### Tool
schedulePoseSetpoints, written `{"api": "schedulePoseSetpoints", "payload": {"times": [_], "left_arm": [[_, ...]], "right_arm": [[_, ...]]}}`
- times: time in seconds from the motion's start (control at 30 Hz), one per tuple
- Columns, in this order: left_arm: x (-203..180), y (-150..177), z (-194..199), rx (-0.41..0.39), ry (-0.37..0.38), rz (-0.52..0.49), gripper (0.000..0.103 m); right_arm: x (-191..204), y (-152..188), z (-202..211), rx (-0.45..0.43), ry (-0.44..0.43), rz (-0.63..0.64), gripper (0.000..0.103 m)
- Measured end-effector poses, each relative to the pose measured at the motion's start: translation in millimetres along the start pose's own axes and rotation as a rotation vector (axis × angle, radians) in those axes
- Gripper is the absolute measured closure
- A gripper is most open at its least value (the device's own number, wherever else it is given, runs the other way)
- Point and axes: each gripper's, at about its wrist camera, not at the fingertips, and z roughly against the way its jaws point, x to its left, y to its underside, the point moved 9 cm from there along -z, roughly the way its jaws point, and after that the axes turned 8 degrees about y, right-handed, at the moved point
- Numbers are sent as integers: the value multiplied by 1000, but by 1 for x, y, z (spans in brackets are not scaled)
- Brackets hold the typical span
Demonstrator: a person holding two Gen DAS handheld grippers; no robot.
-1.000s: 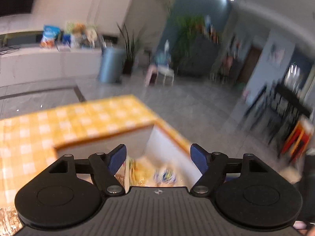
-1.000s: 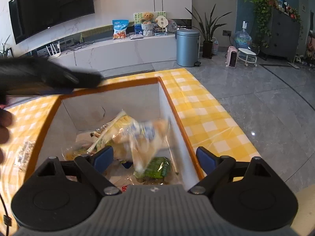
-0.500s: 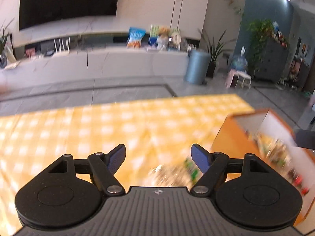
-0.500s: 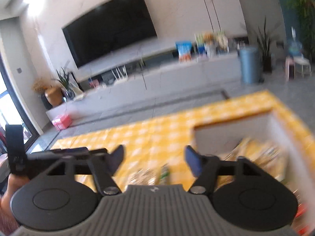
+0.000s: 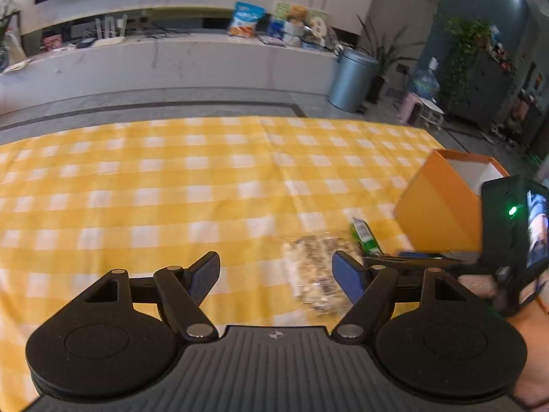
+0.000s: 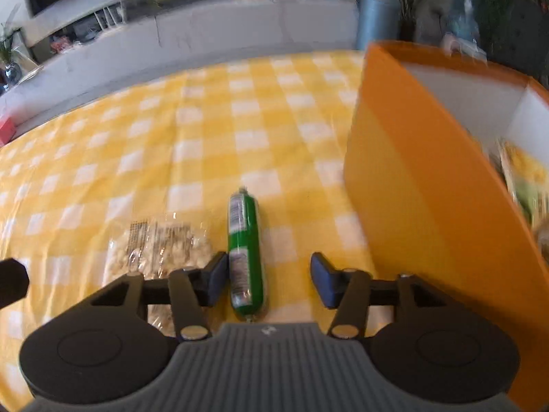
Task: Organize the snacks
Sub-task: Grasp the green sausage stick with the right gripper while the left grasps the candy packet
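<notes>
Now: pickup step | right gripper (image 6: 269, 274) closing astride green sausage pack (image 6: 244, 254), ungripped, beside orange box (image 6: 429, 213) | left gripper (image 5: 276, 274) open | next: pinch, lift into box

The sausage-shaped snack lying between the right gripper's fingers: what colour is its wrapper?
Green, with a white printed label strip along the snack. The right wrist view shows it best.

green sausage (image 6: 245, 250) beside clear packet (image 6: 158, 250)
</notes>
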Motion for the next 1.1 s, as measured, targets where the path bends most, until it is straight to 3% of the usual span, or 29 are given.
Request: {"api": "schedulePoseSetpoints", "payload": {"times": [0.03,0.07,0.17,0.3,0.33,0.4,0.57,0.63,0.73,0.8,0.83,0.9,1.0,1.1], "left_arm": [[-6,0,-8,14,0,-9,15],[-10,-1,-15,24,-9,-17,15],[-15,1,-44,78,-74,-5,15],[-21,9,-78,166,-160,-15,12],[-23,10,-85,175,-183,-27,3],[-22,10,-91,149,-229,-22,0],[-12,12,-100,157,-188,240,0],[-17,10,-102,137,-216,187,0],[-28,19,-111,202,-280,87,0],[-39,25,-109,144,-282,17,0],[-43,26,-105,135,-270,34,11],[-49,25,-93,131,-305,78,11],[-80,5,-55,21,-281,19,11],[-132,-16,-10,-88,-193,-42,11]], "right_arm": [[0,3,1,-22,28,53,83],[-1,4,4,-19,48,56,83],[-18,7,30,-30,-45,-26,83],[-42,4,99,-137,-116,-62,83],[-47,2,113,-161,-136,-64,83],[-60,-1,140,-205,-172,-64,83],[-101,-10,178,-272,-190,-52,83],[-121,-11,180,-284,-170,-62,83],[-149,-7,175,-287,-136,-85,83],[-163,-1,178,-294,-128,-89,83],[-169,1,179,-298,-121,-90,83],[-180,4,178,-304,-106,-89,83],[-203,5,176,-302,-75,-97,83],[-227,11,168,-283,-45,-102,82]]}}
